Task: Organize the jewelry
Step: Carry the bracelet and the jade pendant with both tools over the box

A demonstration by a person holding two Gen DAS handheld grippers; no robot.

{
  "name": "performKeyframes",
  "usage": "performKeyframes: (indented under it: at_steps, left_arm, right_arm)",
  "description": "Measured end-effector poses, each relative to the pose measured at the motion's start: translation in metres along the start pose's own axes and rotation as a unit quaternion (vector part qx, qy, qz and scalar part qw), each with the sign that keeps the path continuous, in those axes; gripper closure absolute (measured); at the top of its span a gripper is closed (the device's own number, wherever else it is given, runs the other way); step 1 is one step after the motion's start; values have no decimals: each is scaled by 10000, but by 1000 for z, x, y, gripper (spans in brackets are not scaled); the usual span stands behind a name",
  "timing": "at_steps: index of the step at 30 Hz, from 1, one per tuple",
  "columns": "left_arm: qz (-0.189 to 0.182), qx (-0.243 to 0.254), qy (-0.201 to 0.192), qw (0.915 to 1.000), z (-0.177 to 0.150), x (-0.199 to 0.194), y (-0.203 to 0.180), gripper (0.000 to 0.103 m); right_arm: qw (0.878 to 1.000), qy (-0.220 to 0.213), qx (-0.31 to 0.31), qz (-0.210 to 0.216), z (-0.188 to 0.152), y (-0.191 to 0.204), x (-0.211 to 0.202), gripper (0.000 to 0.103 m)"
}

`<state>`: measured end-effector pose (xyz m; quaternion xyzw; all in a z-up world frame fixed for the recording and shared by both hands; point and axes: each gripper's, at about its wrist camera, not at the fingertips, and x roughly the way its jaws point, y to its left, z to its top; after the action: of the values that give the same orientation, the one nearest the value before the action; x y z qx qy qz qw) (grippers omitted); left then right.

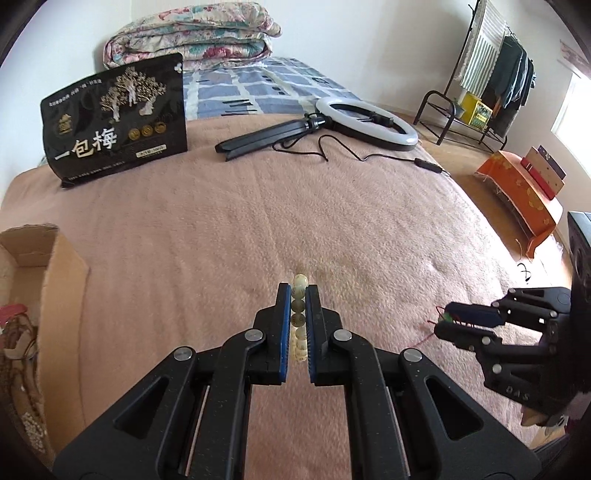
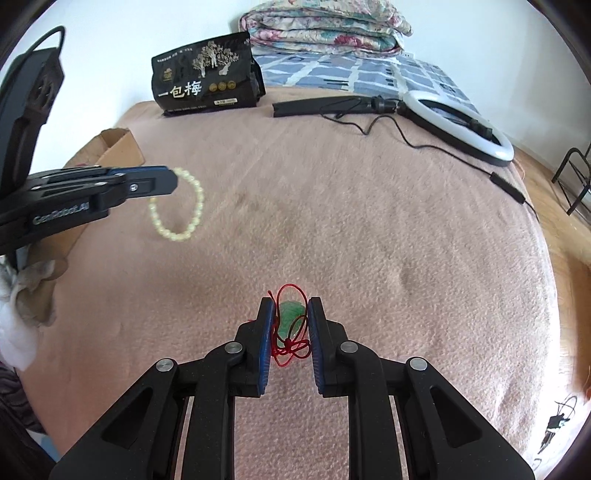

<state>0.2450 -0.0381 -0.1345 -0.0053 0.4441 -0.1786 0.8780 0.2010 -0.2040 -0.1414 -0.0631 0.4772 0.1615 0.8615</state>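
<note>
My left gripper [image 1: 298,291] is shut on a pale bead bracelet [image 1: 299,314] and holds it above the pink blanket; in the right wrist view the bracelet [image 2: 184,206] hangs as a loop from the left gripper [image 2: 173,181]. My right gripper [image 2: 291,306] is shut on a green pendant [image 2: 290,319] with a red cord [image 2: 291,349], low over the blanket. In the left wrist view the right gripper [image 1: 445,321] is at the right, with the red cord [image 1: 424,332] trailing from it.
An open cardboard box [image 1: 55,280] with jewelry inside stands at the left edge of the bed; it also shows in the right wrist view [image 2: 118,146]. A black snack bag [image 1: 114,118], a ring light [image 1: 369,122] with cable, and a folded quilt [image 1: 192,33] lie farther back.
</note>
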Motion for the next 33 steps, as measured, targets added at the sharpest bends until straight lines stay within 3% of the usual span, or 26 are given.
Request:
performKeyframes:
  at_steps: [19,33]
  left_arm:
    - [56,-20,-476,9988,-12,-95,25,98]
    - [583,-640,-768,9933,-35,-154,111,98]
  right_arm:
    - [9993,-380,-12,72,22,32,-41,87]
    - [9969,-589,-351,378,55,96,-45,87]
